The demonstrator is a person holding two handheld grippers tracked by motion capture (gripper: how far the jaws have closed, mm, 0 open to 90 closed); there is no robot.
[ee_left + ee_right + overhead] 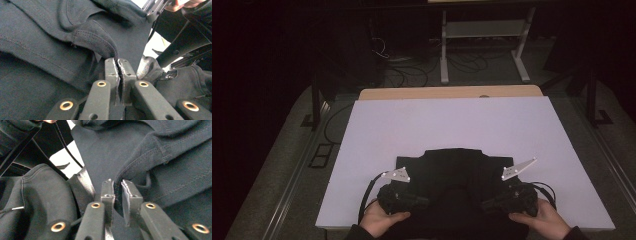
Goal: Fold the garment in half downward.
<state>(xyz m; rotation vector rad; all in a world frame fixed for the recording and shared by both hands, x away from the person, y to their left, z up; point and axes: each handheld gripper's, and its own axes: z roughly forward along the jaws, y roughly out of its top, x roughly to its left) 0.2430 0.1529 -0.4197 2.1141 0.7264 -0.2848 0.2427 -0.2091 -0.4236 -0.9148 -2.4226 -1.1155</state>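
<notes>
Low in the high view, the person's left hand (382, 221) and right hand (539, 220) enter from the bottom edge, each gripping a tool. The left gripper (424, 202) and right gripper (484, 204) point inward toward each other, both with jaws pressed nearly together.

Both black grippers, left gripper (424, 202) and right gripper (484, 205), carry grey three-cornered plates, trailing black cables, and brass-ringed jaw links.
</notes>
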